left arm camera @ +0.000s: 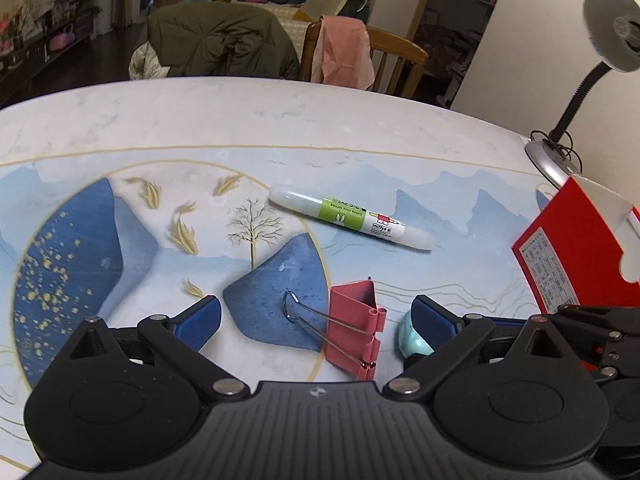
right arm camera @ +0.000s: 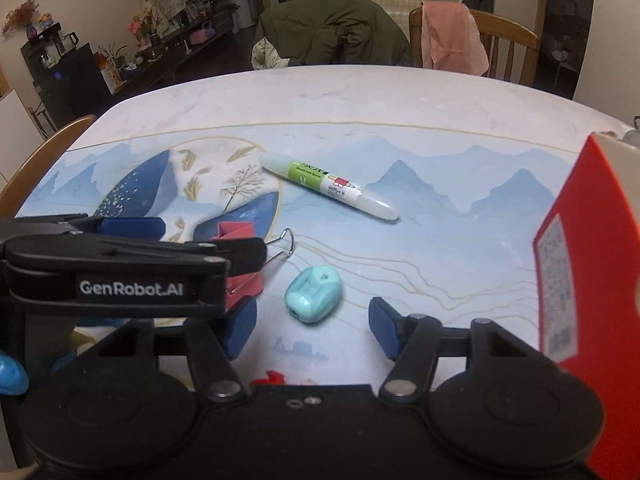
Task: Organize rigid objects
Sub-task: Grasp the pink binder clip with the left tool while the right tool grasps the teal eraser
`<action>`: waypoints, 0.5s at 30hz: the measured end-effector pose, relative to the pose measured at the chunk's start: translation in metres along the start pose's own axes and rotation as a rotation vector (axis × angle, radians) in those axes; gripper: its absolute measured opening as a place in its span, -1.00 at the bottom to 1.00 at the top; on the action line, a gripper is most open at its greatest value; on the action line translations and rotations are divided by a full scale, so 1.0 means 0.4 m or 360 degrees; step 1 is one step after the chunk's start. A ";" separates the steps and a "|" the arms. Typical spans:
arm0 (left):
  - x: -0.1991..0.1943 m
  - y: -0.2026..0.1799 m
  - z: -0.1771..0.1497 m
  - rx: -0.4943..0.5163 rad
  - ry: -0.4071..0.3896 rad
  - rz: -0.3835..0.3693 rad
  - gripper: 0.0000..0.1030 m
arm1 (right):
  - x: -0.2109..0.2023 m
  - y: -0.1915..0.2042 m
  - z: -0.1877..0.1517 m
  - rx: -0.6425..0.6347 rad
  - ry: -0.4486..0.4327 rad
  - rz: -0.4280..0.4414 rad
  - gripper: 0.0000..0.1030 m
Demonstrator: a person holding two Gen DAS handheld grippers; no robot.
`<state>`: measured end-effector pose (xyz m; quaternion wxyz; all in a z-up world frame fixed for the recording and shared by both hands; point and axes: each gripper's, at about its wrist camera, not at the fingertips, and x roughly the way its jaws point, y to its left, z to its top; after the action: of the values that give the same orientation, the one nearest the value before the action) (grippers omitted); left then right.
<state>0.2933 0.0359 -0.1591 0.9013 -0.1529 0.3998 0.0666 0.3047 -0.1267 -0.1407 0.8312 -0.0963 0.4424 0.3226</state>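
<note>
Left tongs (left arm camera: 316, 320) open, pink binder clip (left arm camera: 354, 328) lying on the surface (left arm camera: 280, 120) between the pads, untouched; right tongs (right arm camera: 312, 324) open too, teal sharpener (right arm camera: 314, 294) just ahead of the gap (not gripped). Farther out a white-green glue pen (left arm camera: 352, 222) lies diagonal, red box (left arm camera: 576, 248) at right edge.

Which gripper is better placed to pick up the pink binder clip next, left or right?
Left. The left gripper has open jaws straddling the pink binder clip on the table. The right gripper frames the teal pencil sharpener instead, so the clip lies off to its side.
</note>
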 end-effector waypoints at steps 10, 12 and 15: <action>0.039 -0.002 -0.013 -0.0036 -0.0008 -0.0011 0.56 | 0.052 -0.005 0.011 0.0004 0.0000 0.0008 -0.04; 0.040 -0.003 -0.012 -0.0032 -0.0019 -0.0015 0.39 | 0.055 -0.002 0.012 -0.0011 -0.0005 0.0002 -0.08; 0.040 -0.003 -0.013 -0.0034 -0.0029 -0.0031 0.14 | 0.056 -0.003 0.014 -0.0018 -0.0010 -0.0005 -0.18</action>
<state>0.3006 0.0330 -0.1740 0.9039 -0.1658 0.3892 0.0635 0.3180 -0.1149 -0.1556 0.8326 -0.1006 0.4379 0.3240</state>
